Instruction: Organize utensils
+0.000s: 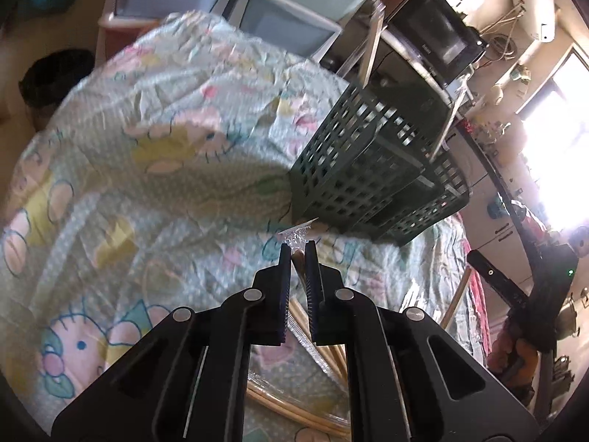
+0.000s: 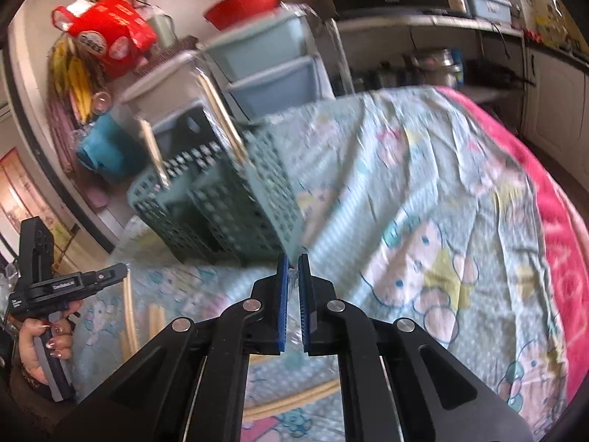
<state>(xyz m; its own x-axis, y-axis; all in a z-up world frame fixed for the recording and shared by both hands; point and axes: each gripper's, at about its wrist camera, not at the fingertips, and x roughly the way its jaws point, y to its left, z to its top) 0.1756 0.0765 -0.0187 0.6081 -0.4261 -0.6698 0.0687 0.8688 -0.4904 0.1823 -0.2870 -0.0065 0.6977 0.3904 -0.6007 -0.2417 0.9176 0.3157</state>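
A dark green slotted utensil basket (image 1: 371, 169) stands on the cartoon-print cloth, with wrapped wooden chopsticks (image 1: 371, 48) upright in it; it also shows in the right wrist view (image 2: 221, 202). My left gripper (image 1: 297, 248) is shut on a plastic-wrapped pair of wooden chopsticks (image 1: 320, 335), just in front of the basket. My right gripper (image 2: 293, 259) is shut on a clear plastic wrapper (image 2: 292, 294) near the basket's corner. More wrapped chopsticks (image 2: 129, 316) lie on the cloth below. The left gripper body (image 2: 55, 287) shows at the left of the right wrist view.
Plastic drawer units (image 2: 265, 66) stand behind the table. A microwave (image 1: 438, 29) sits on a shelf at the right. A pink blanket (image 2: 559, 221) covers the table's right edge. A red bag (image 2: 106, 33) and a red bowl (image 2: 243, 3) sit above the drawers.
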